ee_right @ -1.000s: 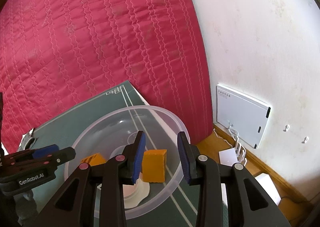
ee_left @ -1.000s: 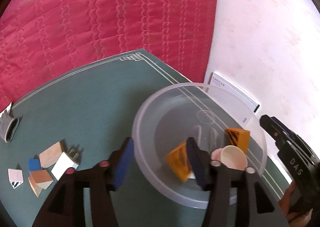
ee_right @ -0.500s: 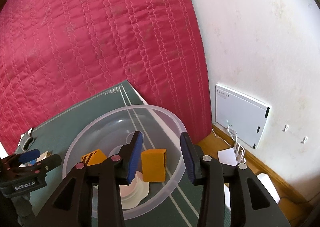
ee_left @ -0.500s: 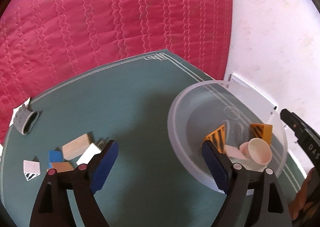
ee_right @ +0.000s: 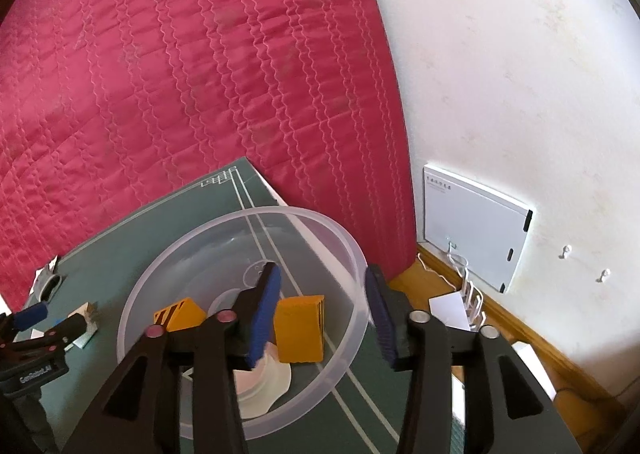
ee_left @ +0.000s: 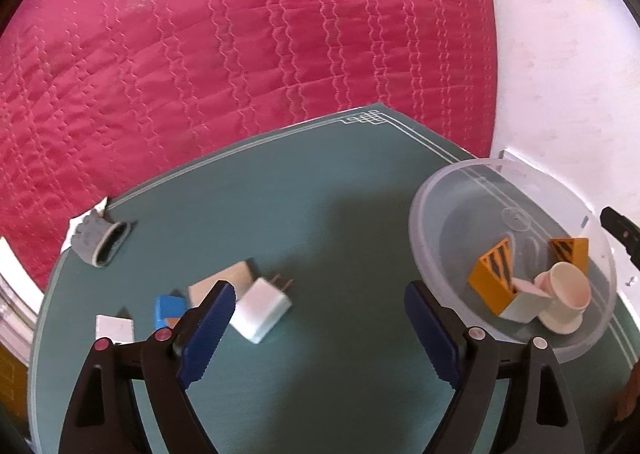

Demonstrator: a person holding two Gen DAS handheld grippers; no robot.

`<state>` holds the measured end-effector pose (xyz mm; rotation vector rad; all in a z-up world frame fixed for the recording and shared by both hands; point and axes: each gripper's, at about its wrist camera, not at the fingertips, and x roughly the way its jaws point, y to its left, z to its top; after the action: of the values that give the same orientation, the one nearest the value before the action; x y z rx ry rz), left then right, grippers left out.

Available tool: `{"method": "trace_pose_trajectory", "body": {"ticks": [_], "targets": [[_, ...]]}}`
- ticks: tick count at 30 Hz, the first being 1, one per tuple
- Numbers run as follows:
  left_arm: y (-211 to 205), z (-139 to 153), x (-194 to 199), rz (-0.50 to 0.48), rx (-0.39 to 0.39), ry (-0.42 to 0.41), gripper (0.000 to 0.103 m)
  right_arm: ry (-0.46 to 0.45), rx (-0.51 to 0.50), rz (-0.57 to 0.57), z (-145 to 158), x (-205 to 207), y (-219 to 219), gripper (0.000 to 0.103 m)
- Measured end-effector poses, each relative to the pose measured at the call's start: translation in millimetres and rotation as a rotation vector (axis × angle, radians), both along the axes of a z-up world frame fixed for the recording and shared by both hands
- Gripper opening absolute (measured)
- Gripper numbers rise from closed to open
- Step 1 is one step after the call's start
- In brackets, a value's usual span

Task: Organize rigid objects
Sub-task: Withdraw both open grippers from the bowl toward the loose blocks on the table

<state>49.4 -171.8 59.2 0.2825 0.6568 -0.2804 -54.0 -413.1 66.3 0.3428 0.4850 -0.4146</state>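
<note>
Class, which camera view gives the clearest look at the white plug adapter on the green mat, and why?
The left wrist view: the white plug adapter lies whole and unblocked, prongs visible, near the left hand-held gripper. In the right wrist view it is only a small sliver at the left edge, largely hidden behind that gripper.

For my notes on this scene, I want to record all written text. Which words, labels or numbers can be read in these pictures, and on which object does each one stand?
"GenRobot.AI": white print on the black body of the left gripper, seen in the right wrist view.
Small dark characters along the top edge of the white wall panel: too small to read.
The black stripes on the orange blocks are a pattern, not text.
Nothing else is readable.
</note>
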Motion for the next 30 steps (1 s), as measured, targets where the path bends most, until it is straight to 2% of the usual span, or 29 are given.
{"method": "trace_pose_trajectory", "body": {"ticks": [6,10,14,25,30], "targets": [[22,0,-2,0.022,-0.007,0.000,0.092,0.004,-0.061,0.027,4,1,12,0.055],[42,0,-2,0.047,-0.018,0.004,0.094,0.014,-0.115,0.063,7,3,26,0.062],[66,0,-2,0.087,-0.026,0.005,0.094,0.029,-0.166,0.116,9,3,44,0.063],[129,-7,3,0.187,-0.049,0.040,0.094,0.047,-0.139,0.271,16,3,91,0.063],[156,-10,6,0.239,-0.033,0.037,0.094,0.043,-0.133,0.353,20,6,120,0.063]]}}
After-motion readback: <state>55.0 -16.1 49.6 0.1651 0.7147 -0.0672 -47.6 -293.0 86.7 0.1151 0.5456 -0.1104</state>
